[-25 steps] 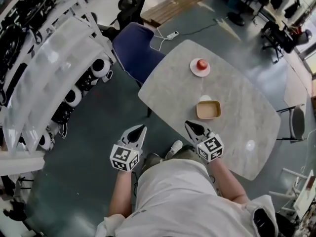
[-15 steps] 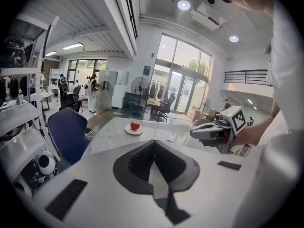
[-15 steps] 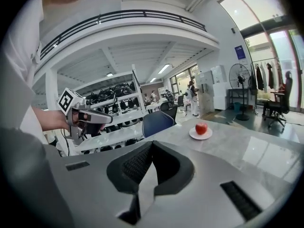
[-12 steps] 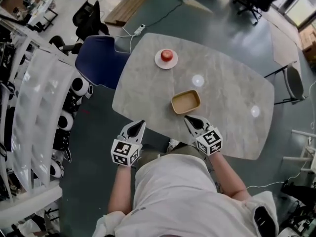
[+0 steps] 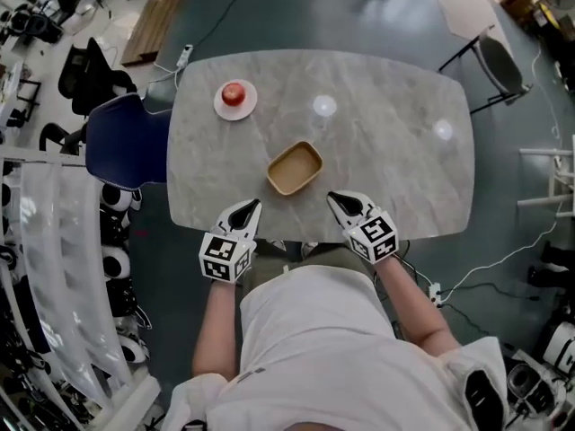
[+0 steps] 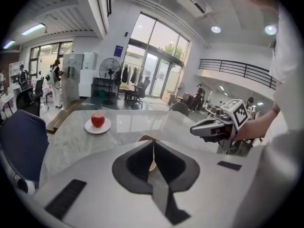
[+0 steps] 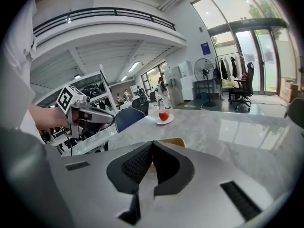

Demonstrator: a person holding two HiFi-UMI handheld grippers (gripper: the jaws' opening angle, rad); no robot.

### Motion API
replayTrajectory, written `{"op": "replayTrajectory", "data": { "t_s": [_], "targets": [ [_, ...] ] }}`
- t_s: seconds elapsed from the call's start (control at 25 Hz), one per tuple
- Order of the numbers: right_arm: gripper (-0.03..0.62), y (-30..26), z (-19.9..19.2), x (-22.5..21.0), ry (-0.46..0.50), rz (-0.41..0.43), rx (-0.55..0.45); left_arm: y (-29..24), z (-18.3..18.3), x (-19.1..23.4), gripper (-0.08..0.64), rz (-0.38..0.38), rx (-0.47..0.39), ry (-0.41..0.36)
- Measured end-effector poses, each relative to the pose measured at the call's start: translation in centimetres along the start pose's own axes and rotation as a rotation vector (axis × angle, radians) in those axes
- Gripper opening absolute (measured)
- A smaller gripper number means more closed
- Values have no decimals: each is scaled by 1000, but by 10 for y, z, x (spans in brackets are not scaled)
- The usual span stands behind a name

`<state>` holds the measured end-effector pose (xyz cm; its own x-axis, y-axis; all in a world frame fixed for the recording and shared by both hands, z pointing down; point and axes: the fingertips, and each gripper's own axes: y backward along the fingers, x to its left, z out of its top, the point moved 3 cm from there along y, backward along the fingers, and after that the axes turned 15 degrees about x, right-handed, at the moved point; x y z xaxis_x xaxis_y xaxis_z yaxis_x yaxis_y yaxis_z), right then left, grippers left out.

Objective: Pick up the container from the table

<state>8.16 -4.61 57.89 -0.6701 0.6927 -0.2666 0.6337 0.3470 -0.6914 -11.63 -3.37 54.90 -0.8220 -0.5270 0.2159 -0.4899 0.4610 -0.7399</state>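
Left gripper (image 5: 251, 206) and right gripper (image 5: 333, 197) pressed together, empty; own jaws mostly mask container (image 5: 295, 168).

I'm looking down on a pale marble-patterned table (image 5: 386, 160) standing on a dark grey-green floor (image 5: 359, 16), with a blue chair (image 5: 126, 146) at its left end and a grey chair (image 5: 499, 57) off its far right corner. Tall windows (image 6: 156, 56) let in daylight, and a fan (image 6: 110, 70) stands by the glass. Round ceiling lights (image 6: 216, 29) glow above a railed balcony (image 6: 237, 70).
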Motion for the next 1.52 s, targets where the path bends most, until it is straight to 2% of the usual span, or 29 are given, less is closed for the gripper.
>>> {"op": "replayTrajectory", "data": {
  "t_s": [0.36,0.6,0.76,1.16,1.28,1.52],
  "targets": [
    [12,14,-31,-6,-189,-164,24,-73,14,1,2,-200,140,-193],
    [12,21,-56,-5,-285,-266,72,-117,1,-4,18,-294,252,-307],
    [12,30,-73,-3,-369,-328,84,-139,-7,-9,38,-343,300,-349],
    [12,60,-126,13,-518,-475,114,-196,-35,-16,139,-331,454,-483],
    [12,72,-142,20,-573,-511,120,-207,-42,-24,145,-343,487,-519],
    [12,89,-158,32,-628,-562,111,-222,-53,-32,149,-305,548,-588]
  ]
}}
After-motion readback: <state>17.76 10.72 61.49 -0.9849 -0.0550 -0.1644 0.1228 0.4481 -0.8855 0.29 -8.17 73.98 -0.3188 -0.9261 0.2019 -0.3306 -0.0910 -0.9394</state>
